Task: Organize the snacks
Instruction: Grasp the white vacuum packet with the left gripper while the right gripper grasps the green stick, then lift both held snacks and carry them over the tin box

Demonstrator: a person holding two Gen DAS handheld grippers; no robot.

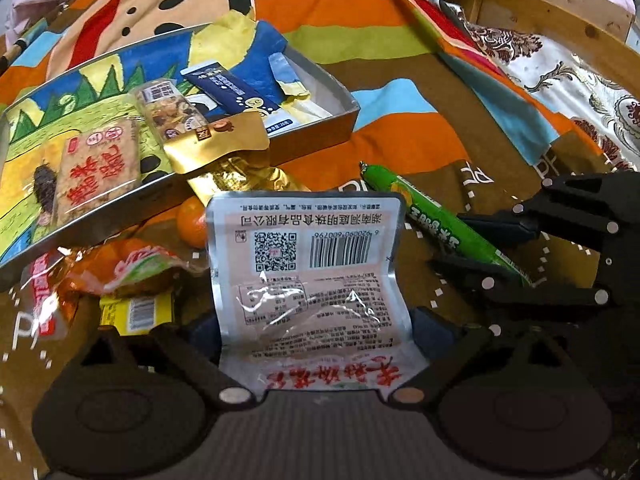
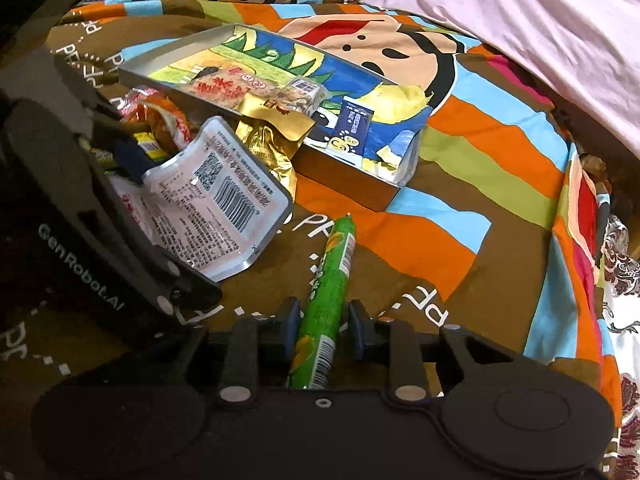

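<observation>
Snacks lie scattered on a striped bedspread [image 2: 460, 152], some inside a shallow tray [image 1: 340, 114] in the upper left of the left wrist frame, some outside it.

Left tongs [image 1: 316, 344]: pinching a silver pouch [image 1: 308, 264] by its lower end. The pouch stands up the centre of the frame, barcode and QR code facing the camera. In the right wrist view the same pouch [image 2: 216, 200] sits at centre left, held off the bedspread by the left tongs [image 2: 152, 208].

Right tongs [image 2: 322, 328]: fingers [image 2: 290, 326] stand on either side of a green sausage stick [image 2: 328, 292], close to it but with a small gap visible on each side; contact cannot be confirmed. The stick lies on the bedspread, pointing toward the tray. In the left wrist view the stick [image 1: 436, 216] runs diagonally at centre right, with the right tongs [image 1: 480, 246] at its lower end.

Tray contents: a rice cracker pack [image 1: 98, 168] at the left, a clear nut bar [image 1: 170, 110] beside it, a blue sachet [image 1: 236, 94] further right. A gold pouch [image 1: 216, 144] overhangs the near rim.

Outside the tray, lower left of the left wrist frame: an orange wrapper [image 1: 124, 268], a yellow packet [image 1: 136, 312] under it, and a small orange [image 1: 192, 222] just behind the silver pouch.
</observation>
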